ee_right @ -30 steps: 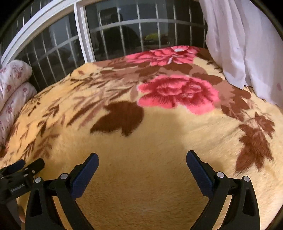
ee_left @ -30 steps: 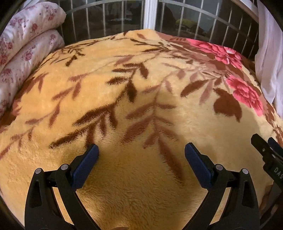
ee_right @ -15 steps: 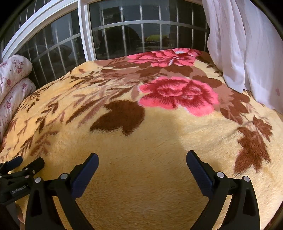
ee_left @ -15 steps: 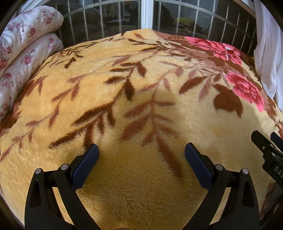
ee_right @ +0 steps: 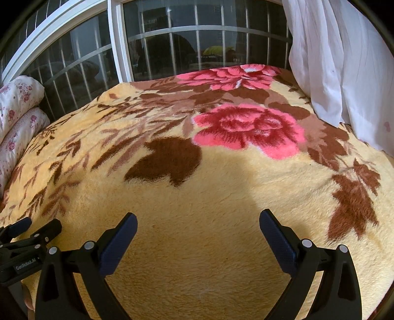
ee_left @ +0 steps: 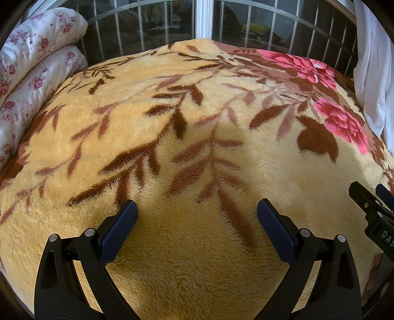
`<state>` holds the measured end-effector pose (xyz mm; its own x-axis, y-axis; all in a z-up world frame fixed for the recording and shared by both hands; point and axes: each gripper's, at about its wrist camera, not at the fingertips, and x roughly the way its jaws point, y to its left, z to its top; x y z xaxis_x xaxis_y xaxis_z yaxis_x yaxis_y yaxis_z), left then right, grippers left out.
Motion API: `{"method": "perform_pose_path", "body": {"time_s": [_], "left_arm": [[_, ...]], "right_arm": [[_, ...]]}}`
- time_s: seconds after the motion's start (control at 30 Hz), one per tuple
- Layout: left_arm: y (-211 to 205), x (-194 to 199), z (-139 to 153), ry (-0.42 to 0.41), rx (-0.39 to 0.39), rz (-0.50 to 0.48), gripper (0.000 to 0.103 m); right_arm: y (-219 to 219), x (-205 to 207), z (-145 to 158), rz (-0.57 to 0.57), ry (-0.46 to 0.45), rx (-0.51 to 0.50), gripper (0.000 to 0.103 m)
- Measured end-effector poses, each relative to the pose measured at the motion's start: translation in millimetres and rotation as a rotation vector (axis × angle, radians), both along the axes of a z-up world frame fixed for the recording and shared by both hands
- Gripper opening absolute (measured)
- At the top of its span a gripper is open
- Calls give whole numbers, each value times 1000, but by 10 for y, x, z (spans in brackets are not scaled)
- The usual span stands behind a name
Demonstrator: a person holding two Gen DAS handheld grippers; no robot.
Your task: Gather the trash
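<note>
Hovering side by side over the floral blanket [ee_left: 197,118], left claw [ee_left: 196,216] wide open and empty, right claw [ee_right: 198,227] likewise

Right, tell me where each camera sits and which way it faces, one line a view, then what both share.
Left wrist: sits on the left gripper, looking forward between its open fingers over the yellow floral blanket toward the barred window; the right gripper's tip shows at the right edge.
Right wrist: sits on the right gripper, facing the same way over the pink flower, white curtain at right; the left gripper's tip shows at lower left.
Shared: blanket, window, curtain, floral pillows. No trash shows in either.
</note>
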<state>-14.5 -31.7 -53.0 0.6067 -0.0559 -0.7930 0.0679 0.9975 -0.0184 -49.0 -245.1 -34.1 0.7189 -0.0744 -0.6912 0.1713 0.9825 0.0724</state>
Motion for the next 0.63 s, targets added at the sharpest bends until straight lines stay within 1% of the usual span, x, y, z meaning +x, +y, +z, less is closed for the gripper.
{"method": "perform_pose_path", "body": {"time_s": [0.13,0.33,0.47,0.63], "left_arm": [[-3,1,-2,-3,2,-5,95],[53,8,18,-9,-34,3,95],[35,17,-5,13,-20,5,95],[29,13,-3,13,-19,5,95]], "right_arm": [[-5,-2,-7,-1,2,2,98],[-9,-7,-18,0,3,3,98],[-13,4,-14,1,4,3,98],[-13,1,-22,0,5,5,98]]}}
